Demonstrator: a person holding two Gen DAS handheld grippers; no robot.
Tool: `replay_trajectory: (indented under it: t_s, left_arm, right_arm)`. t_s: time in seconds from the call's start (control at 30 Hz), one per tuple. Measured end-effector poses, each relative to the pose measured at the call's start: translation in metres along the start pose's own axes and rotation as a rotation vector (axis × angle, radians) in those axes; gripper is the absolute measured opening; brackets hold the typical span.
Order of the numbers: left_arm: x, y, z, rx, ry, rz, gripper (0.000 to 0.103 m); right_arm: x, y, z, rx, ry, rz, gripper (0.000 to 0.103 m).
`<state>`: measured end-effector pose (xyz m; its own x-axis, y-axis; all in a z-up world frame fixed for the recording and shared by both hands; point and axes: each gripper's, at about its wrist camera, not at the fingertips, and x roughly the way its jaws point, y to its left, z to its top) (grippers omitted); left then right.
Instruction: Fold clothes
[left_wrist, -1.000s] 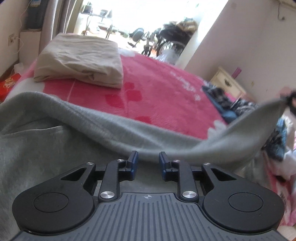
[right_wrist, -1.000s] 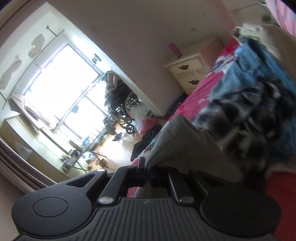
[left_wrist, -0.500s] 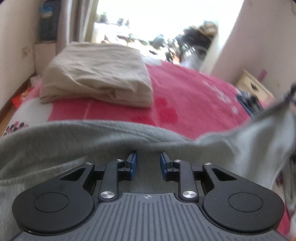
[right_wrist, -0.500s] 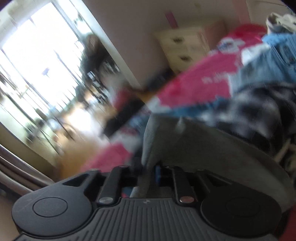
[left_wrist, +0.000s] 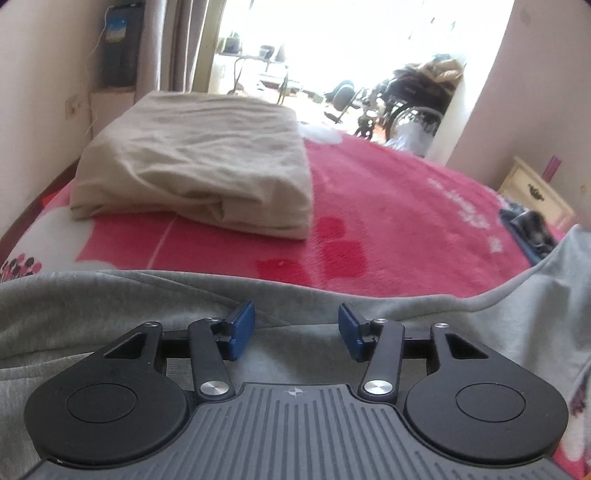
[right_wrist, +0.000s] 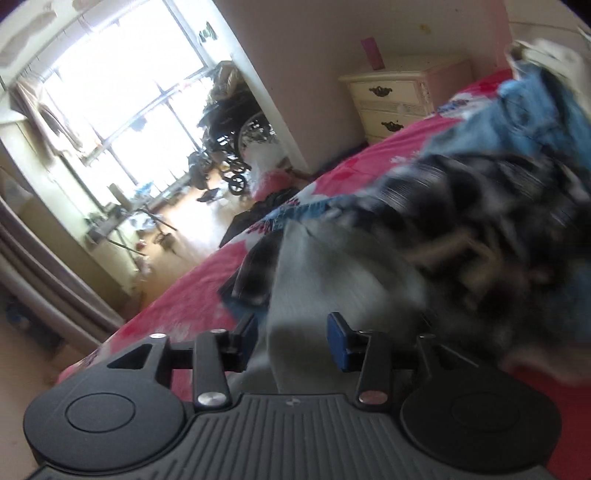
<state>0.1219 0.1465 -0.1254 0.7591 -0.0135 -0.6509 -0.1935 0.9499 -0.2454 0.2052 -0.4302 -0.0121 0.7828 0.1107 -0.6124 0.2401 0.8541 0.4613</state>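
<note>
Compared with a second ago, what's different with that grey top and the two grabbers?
Both grippers have just been opening. The left gripper and right gripper each pinched the grey garment before; now their pads stand apart and the cloth lies loose between them, lowered onto the bed. The folded beige cloth and red blanket stayed put.

Place: I'm working in a home bedroom
Signs: I'm seeing a bed with a pink blanket (left_wrist: 399, 221), a cream dresser (right_wrist: 391, 103), a sunlit window (right_wrist: 122, 85)
</note>
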Motion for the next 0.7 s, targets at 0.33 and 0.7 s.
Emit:
replay_trajectory:
  t_s: [0.33,0.7]
  left_arm:
    - [-0.082,-0.018,-0.005,0.058,-0.021,-0.122,0.059]
    - [-0.143,-0.024,-0.064,0.155,0.132,-0.273,0.061]
  right_arm:
    - [0.0,-0.098,-0.096,0.142,0.318,-0.118,0.064]
    - [-0.053,-0.081,-0.094,0.136,0.107,-0.054,0.006]
